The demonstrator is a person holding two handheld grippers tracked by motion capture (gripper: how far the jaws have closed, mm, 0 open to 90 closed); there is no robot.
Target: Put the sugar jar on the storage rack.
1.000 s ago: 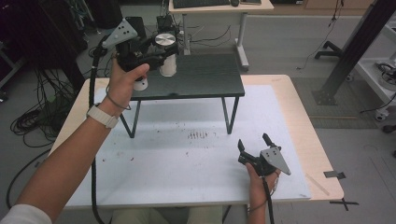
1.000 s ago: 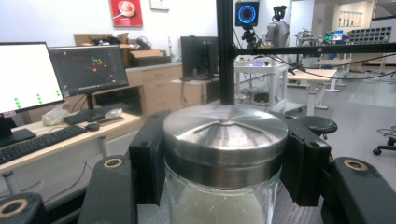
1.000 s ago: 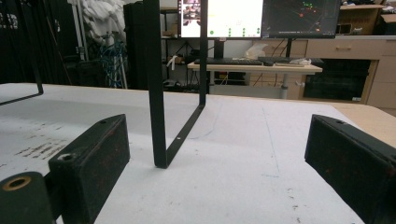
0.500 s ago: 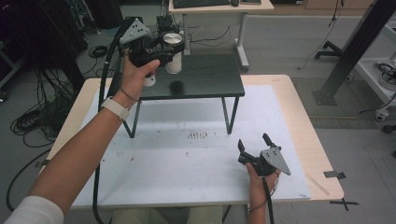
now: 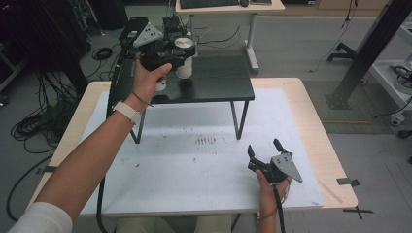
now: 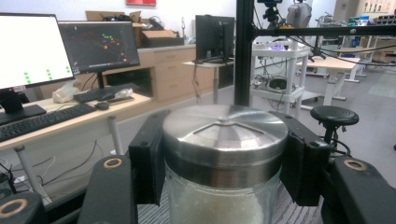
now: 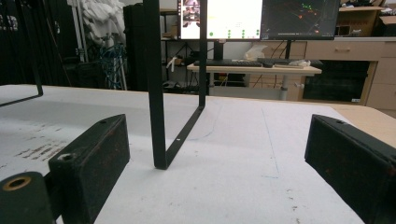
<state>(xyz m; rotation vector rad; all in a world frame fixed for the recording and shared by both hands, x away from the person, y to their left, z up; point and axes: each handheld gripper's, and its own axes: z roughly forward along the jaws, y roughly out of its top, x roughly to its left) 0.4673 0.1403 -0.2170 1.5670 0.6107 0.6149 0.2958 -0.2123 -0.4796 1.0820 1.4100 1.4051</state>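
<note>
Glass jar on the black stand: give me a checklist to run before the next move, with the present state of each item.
1. Left gripper clamped on the metal lid from both sides: ok.
2. Glass jar upright: ok.
3. Jar resting fully on the black stand: cannot tell, its base is hidden.
4. Lid seated level on the jar: ok.
5. Right gripper open, holding nothing, low over the white table, away from the jar: ok.

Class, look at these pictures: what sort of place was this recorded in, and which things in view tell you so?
Most likely a robotics lab or workshop. Clues: desks with monitors and a keyboard, loose cables on the floor, and a hand-held left claw clamped on a jar's metal lid.
</note>
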